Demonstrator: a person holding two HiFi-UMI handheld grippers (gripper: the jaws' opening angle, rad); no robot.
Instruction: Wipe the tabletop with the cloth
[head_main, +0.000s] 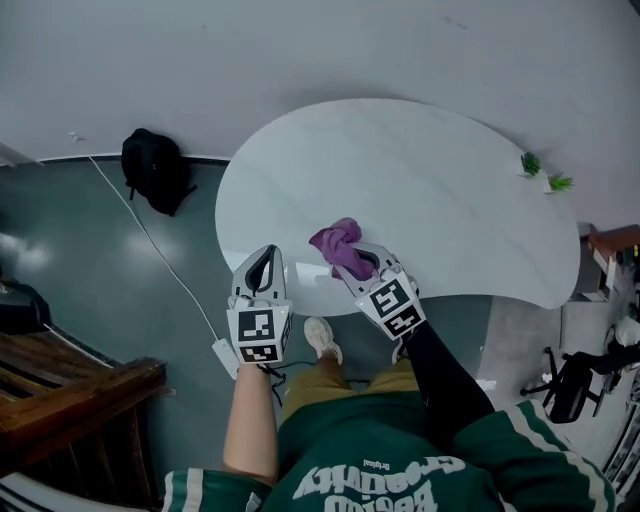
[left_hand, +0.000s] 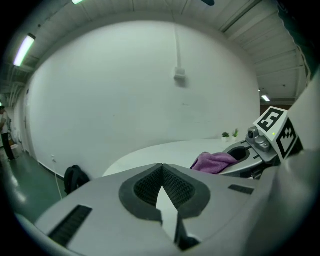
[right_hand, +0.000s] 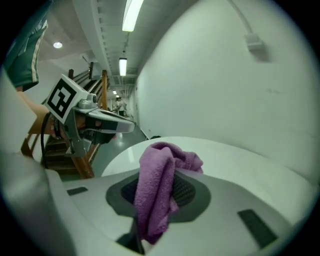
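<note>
- Green sweatshirt (head_main: 400, 460) with white stripes fills the bottom of the head view, and a pale shoe (head_main: 322, 338) shows on the grey floor (head_main: 120, 280) below the desk's edge.
- Left gripper (head_main: 265, 252) sits at the near left edge of the desk. Its dark ribbed pads (left_hand: 150, 185) meet at the tips with nothing between them.
- Right gripper (head_main: 362, 262), just beside the left one, is clamped on the purple cloth (head_main: 340, 245). A fold runs down between its jaws and the rest is bunched above them.
- That cloth is over the near part of the white, kidney-shaped desk (head_main: 420, 190). Whether it touches the surface cannot be told.
- Two small green plants (head_main: 530, 163) stand near the desk's far right edge.
- On the floor to the left lies a black backpack (head_main: 155, 170) against the white wall (head_main: 300, 50), with a white cable (head_main: 150, 245) trailing past it.
</note>
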